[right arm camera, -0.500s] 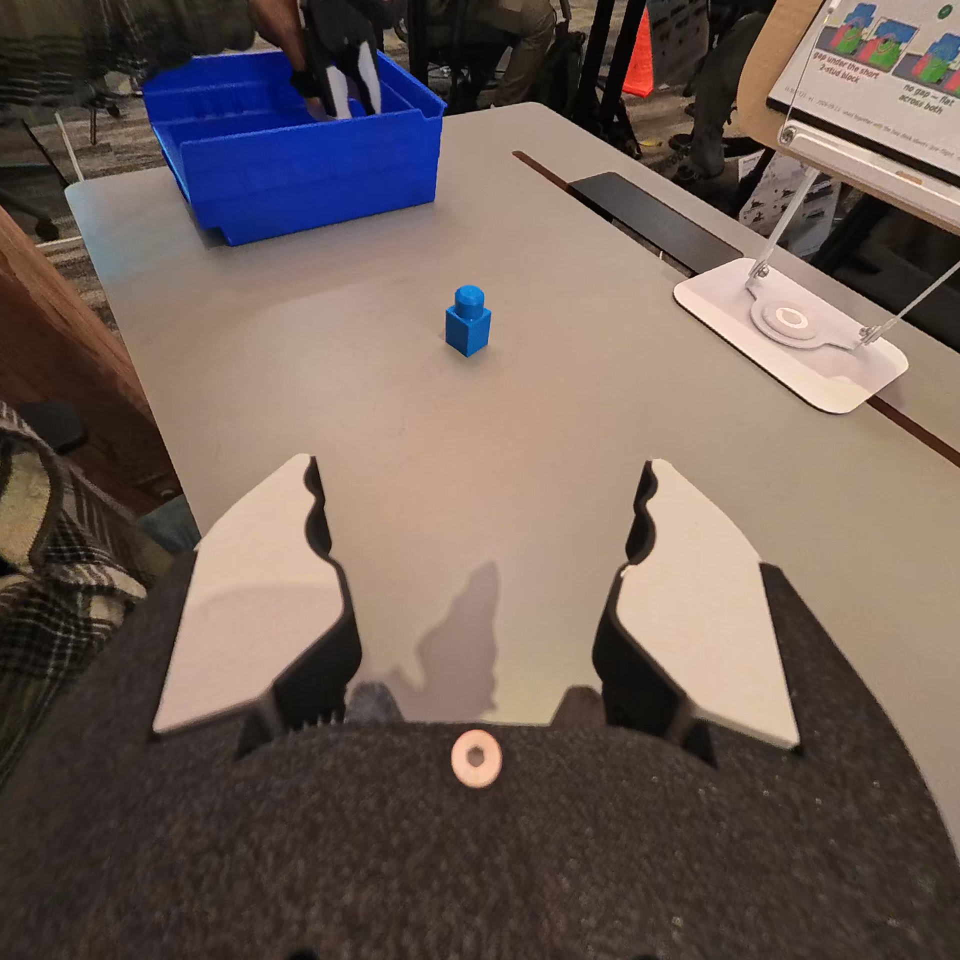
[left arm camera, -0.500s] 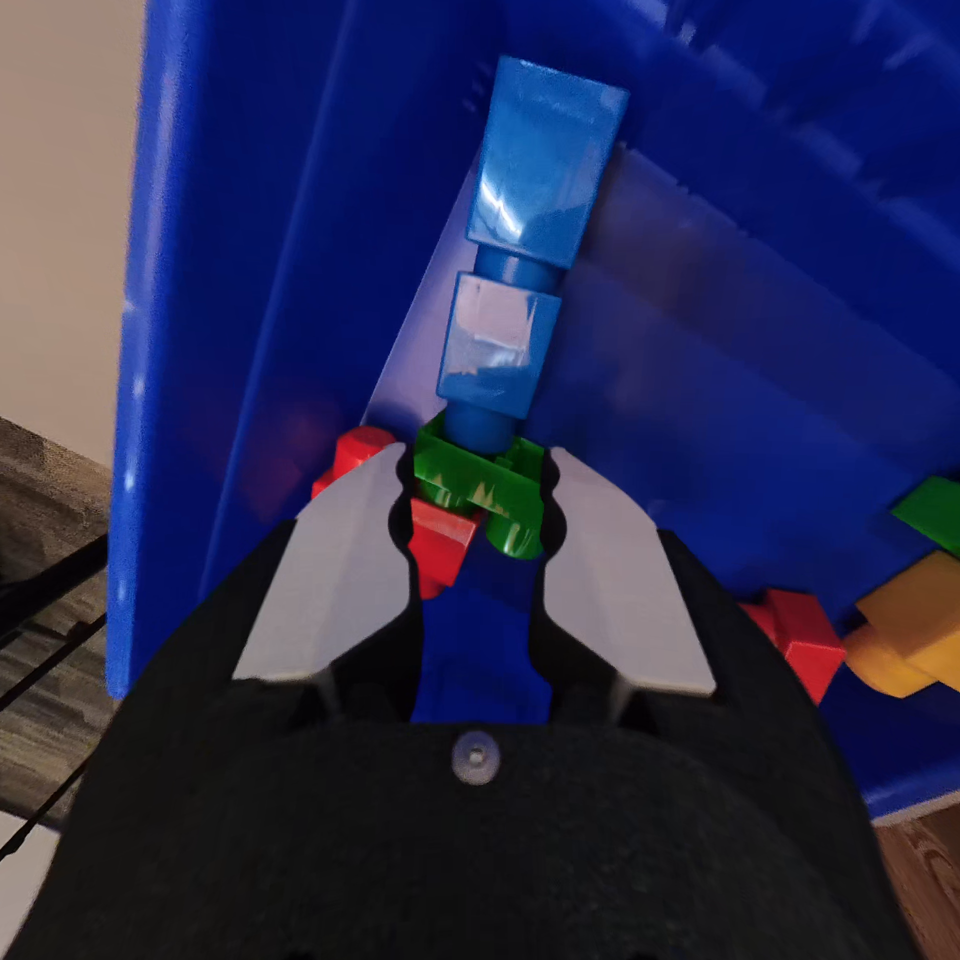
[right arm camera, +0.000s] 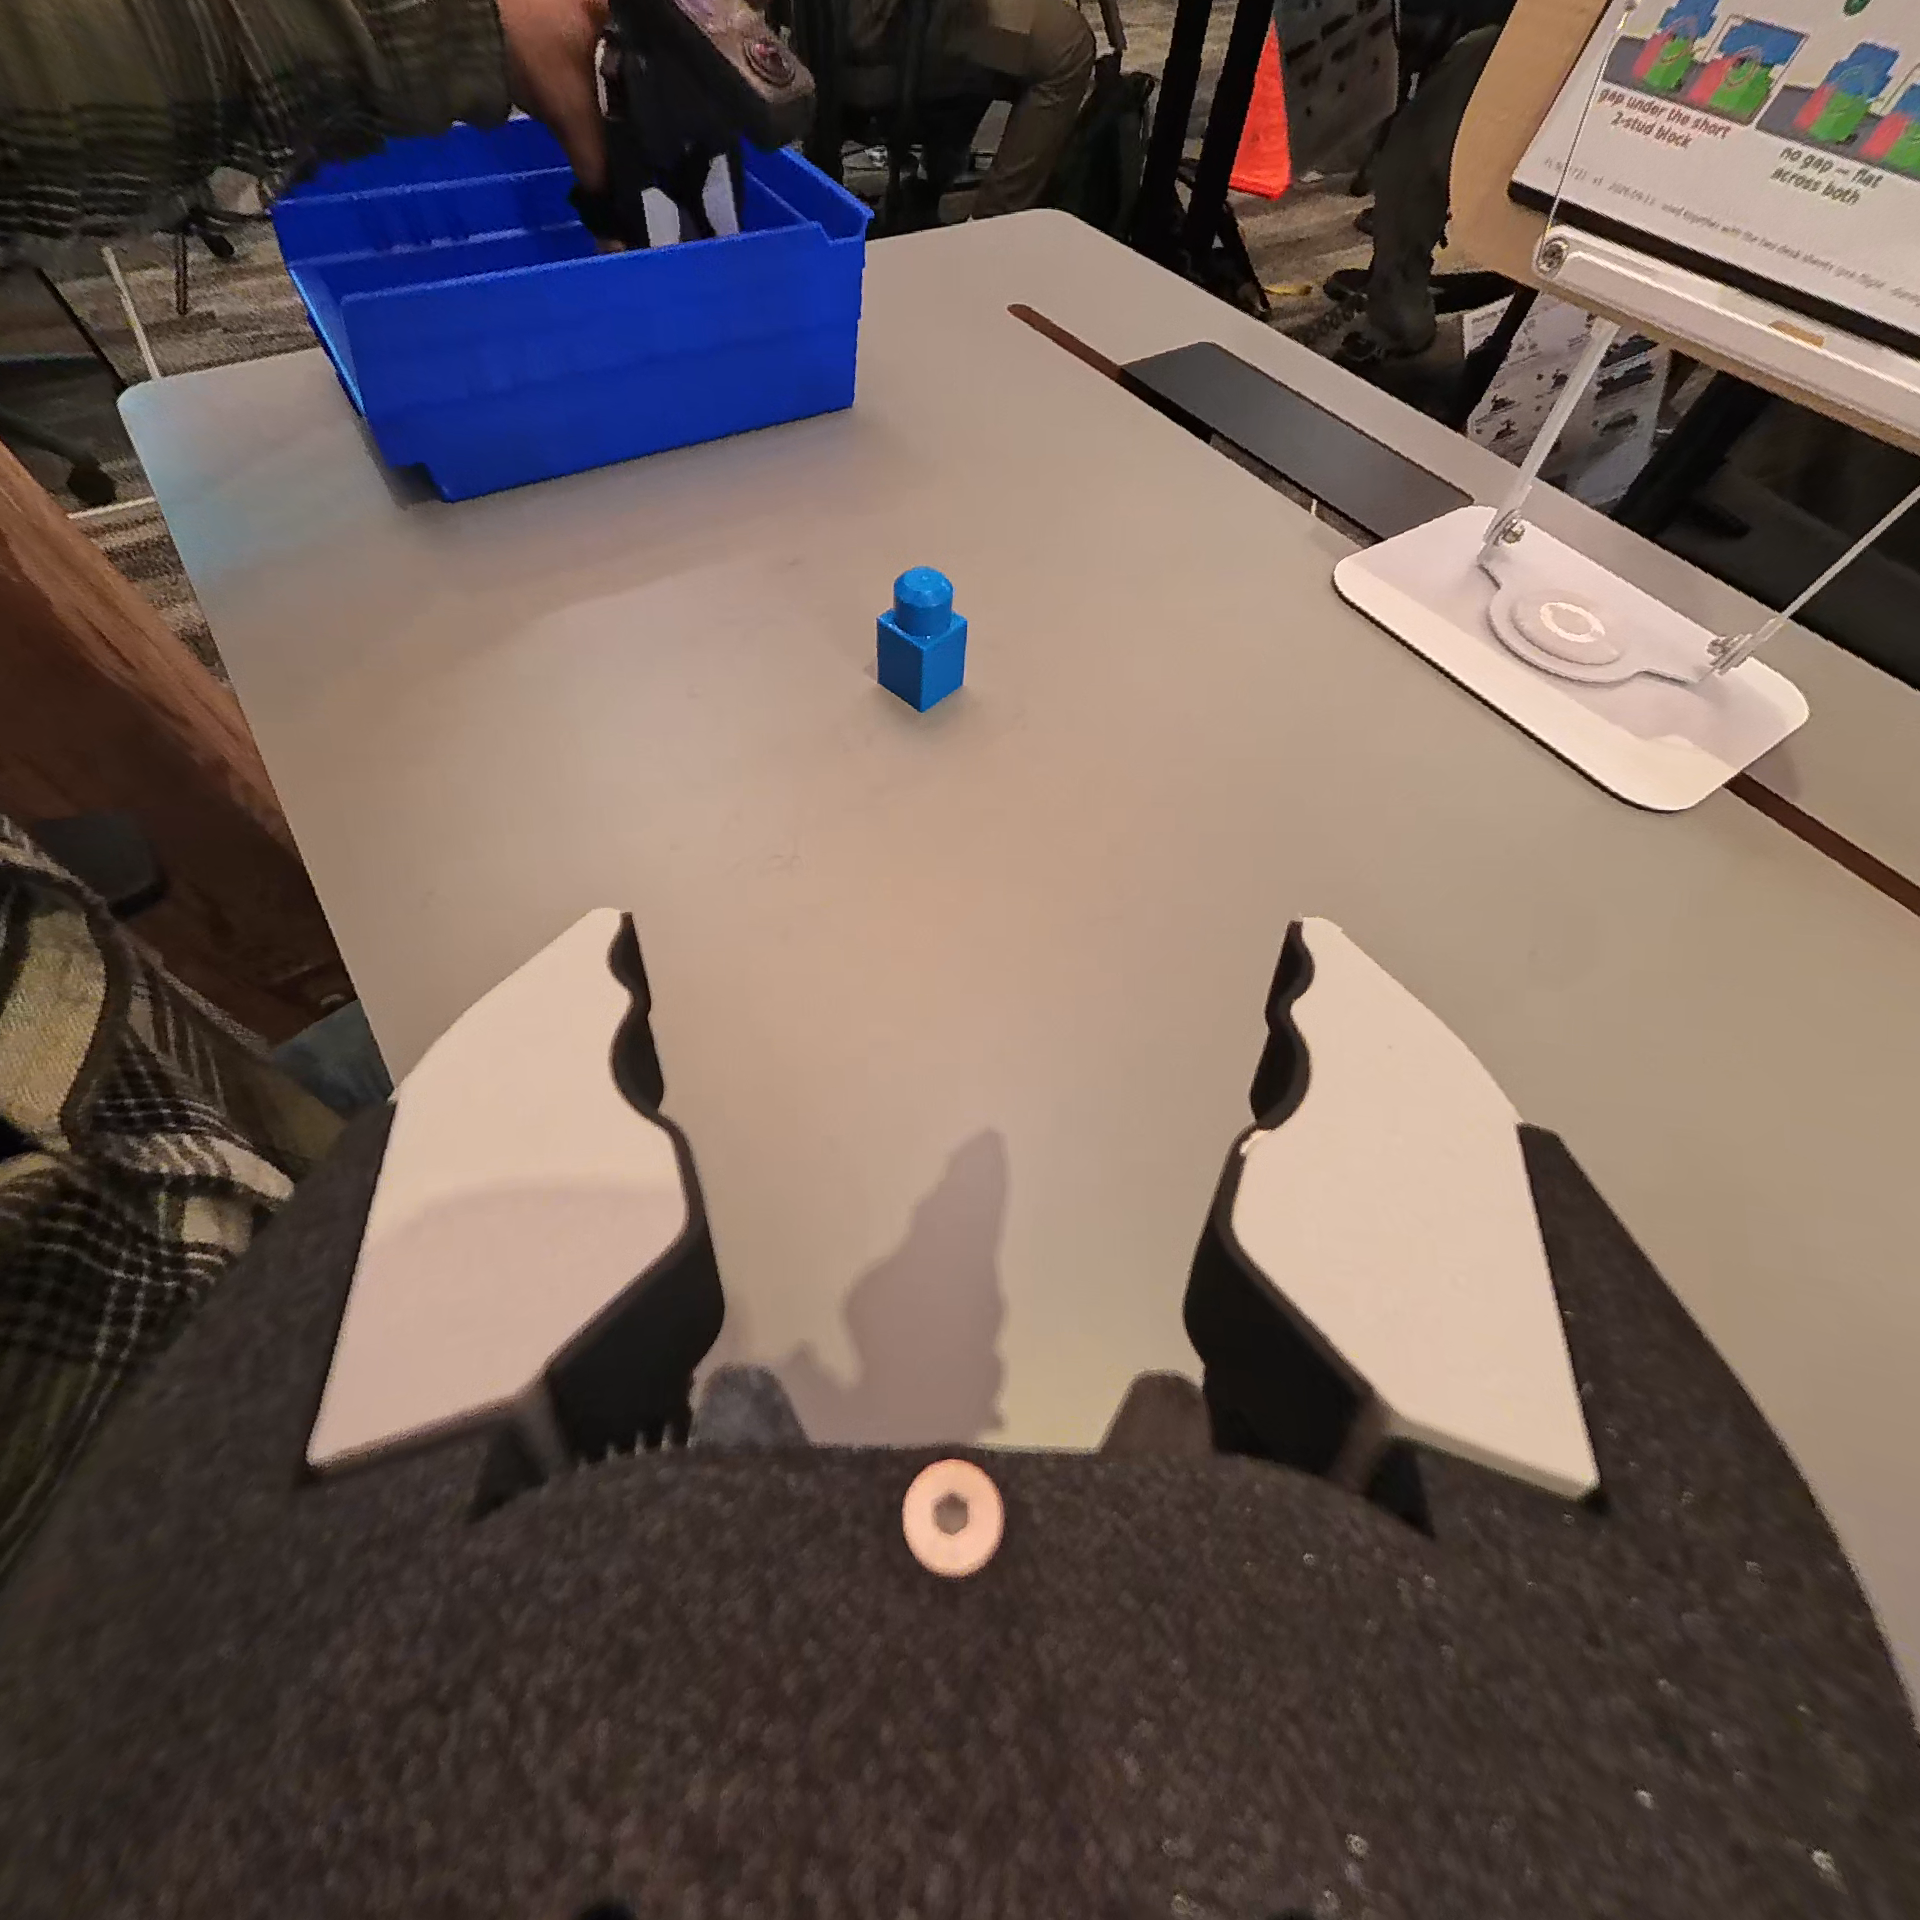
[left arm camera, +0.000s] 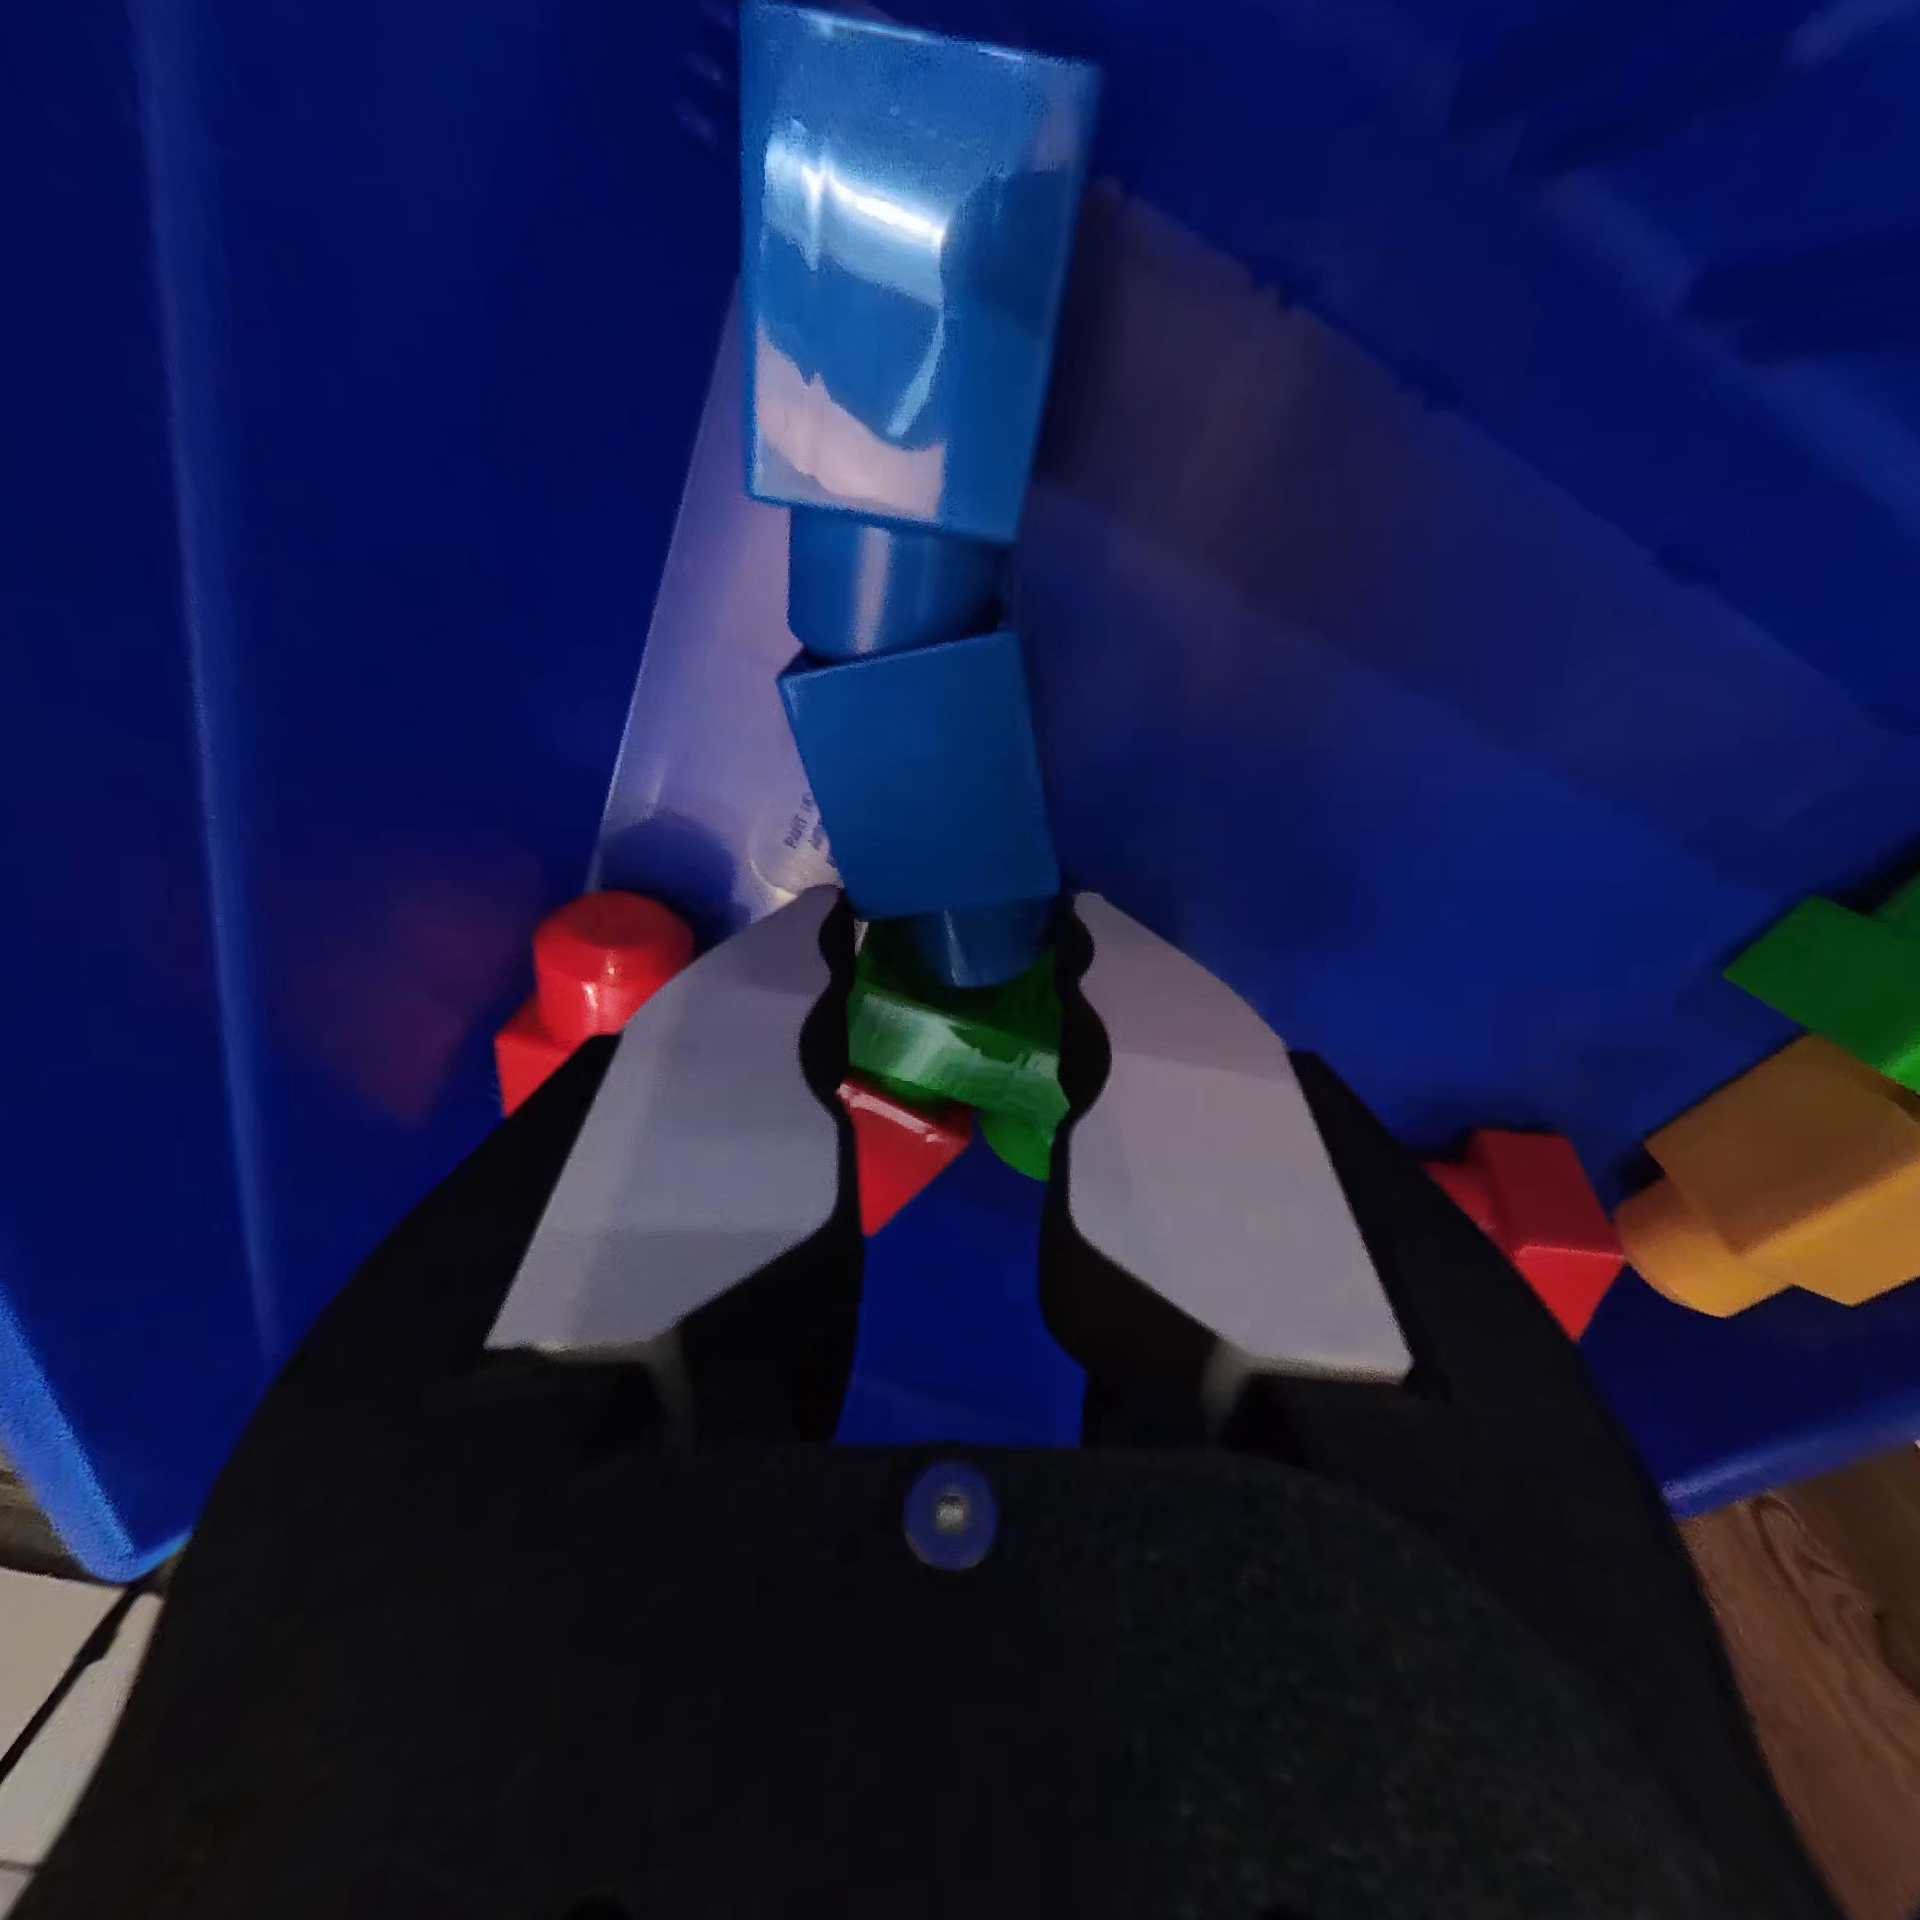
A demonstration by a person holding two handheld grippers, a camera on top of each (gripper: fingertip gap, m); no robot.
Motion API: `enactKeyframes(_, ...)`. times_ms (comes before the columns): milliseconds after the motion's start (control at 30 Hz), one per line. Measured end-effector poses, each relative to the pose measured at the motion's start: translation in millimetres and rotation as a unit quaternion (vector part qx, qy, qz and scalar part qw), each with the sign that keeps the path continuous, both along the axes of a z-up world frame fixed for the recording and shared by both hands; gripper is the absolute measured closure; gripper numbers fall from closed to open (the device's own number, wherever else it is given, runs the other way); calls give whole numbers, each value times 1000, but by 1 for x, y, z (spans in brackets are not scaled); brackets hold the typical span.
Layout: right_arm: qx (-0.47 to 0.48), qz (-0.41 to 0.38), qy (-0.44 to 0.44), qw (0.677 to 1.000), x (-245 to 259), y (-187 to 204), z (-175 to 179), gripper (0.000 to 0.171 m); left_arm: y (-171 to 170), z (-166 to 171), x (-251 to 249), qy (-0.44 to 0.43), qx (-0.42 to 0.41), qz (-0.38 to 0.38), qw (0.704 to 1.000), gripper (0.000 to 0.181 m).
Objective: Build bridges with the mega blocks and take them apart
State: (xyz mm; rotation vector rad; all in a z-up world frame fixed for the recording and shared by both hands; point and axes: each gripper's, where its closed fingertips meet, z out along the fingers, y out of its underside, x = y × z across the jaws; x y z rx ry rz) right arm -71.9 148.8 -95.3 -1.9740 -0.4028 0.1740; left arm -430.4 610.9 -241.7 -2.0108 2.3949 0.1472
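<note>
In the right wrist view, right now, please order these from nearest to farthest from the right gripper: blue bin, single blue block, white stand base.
1. Single blue block, straight ahead.
2. White stand base, ahead on the right.
3. Blue bin, far left corner.

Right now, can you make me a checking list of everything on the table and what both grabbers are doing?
Surface: grey table, mostly bare.
Job's things: one blue single-stud block upright mid-table; blue bin at the far corner holding blue, green, red and yellow blocks.
Clutter: white document stand; black panel.
Grippers: left gripper in the bin, fingers against the green block; right gripper open, empty.
Cables: nothing seen.
Surroundings: people's legs, orange cone.
</note>
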Motion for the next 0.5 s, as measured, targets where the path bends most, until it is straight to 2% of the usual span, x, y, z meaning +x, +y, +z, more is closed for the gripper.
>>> enactKeyframes(100, 1, 1, 1, 1000, 0, 0, 0, 59, -4, 2, -2, -4, -9, 14, 1000, 144)
enactKeyframes(500, 10, -1, 11, 1000, 3, -5, -2, 60, 0, -4, 0, -27, 40, 69, 996, 147)
